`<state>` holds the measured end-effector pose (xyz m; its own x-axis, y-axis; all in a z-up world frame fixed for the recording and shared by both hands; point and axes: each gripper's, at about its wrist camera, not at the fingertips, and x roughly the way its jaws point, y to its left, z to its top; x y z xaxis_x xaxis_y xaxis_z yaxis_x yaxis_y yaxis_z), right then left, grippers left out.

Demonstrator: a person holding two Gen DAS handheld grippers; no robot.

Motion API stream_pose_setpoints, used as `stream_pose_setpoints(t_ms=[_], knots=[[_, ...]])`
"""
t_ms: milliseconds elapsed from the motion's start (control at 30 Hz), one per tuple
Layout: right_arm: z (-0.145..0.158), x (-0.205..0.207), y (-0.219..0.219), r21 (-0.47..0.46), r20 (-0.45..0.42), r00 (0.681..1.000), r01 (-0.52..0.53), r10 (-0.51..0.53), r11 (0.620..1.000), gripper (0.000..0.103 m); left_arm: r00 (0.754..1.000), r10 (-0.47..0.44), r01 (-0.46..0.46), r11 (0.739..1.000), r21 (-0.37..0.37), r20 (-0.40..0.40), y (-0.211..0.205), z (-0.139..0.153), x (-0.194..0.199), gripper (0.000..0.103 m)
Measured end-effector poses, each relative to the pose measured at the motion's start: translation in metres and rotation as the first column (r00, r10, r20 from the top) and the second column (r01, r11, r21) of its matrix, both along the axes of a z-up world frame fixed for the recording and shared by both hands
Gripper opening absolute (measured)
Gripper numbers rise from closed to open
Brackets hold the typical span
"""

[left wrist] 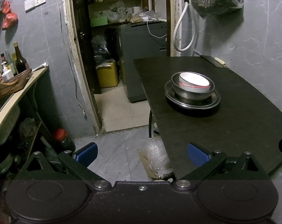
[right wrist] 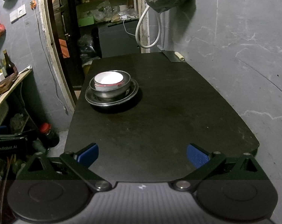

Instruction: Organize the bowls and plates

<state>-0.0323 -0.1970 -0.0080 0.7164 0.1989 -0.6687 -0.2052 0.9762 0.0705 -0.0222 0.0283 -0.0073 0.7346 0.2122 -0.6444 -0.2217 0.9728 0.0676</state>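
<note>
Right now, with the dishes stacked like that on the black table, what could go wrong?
The white bowl sits tilted inside the steel bowl, so lifting the stack might make it slide or tip out. The steel plate beneath lies near the table edge on the doorway side; a nudge could push it off. Both grippers, left and right, are open and empty.

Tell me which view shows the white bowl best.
Right wrist: the white bowl sits nearer the frame's centre, its red band plain, nested in the steel bowl. Left wrist shows the same bowl further off to the right.
</note>
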Motion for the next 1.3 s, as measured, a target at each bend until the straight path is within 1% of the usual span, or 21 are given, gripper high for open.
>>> stream_pose_setpoints(t_ms=[1300], knots=[[-0.0008,-0.0055,0.0014,0.002,-0.001,1.000,0.006,-0.006,1.000,0.103,1.000,0.000,0.000,1.000,0.000,0.000,0.0000,-0.0006,-0.0012,0.102]])
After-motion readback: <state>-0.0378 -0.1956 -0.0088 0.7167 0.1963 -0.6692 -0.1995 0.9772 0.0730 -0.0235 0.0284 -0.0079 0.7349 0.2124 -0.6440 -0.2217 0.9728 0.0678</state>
